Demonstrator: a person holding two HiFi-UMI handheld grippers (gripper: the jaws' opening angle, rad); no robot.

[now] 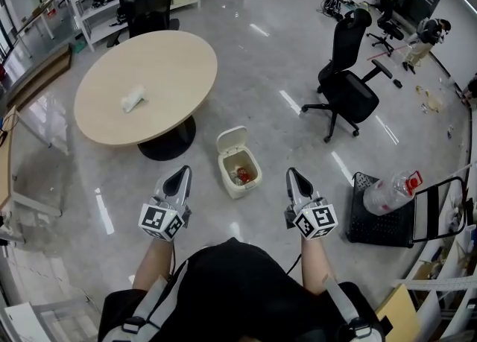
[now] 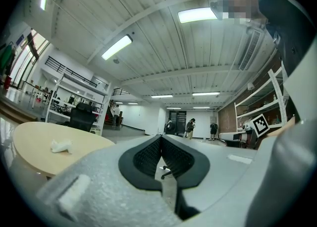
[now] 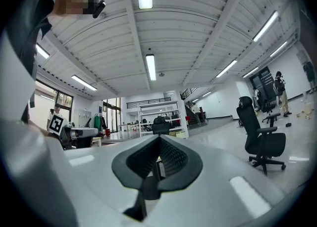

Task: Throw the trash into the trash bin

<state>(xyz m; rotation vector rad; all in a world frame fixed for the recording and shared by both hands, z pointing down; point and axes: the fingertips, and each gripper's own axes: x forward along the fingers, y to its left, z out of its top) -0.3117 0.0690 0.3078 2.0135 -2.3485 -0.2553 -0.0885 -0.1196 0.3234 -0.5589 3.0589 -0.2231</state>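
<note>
White crumpled trash (image 1: 133, 99) lies on the round bench (image 1: 179, 65), well apart from the open bin (image 1: 226, 175) on the floor (image 1: 261, 72). The left gripper (image 1: 182, 173) and right gripper (image 1: 293, 175) are both clenched, empty; reaching in unopened could knock the trash off the bench. What the bin holds, beyond something red, cannot be made out.

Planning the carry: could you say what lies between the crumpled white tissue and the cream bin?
Head view: bare beige tabletop, the table's black base, then shiny grey floor.

Crumpled tissue (image 1: 133, 99) lies on the round table (image 1: 171, 72); the open trash bin (image 1: 240, 190) stands nearby.
</note>
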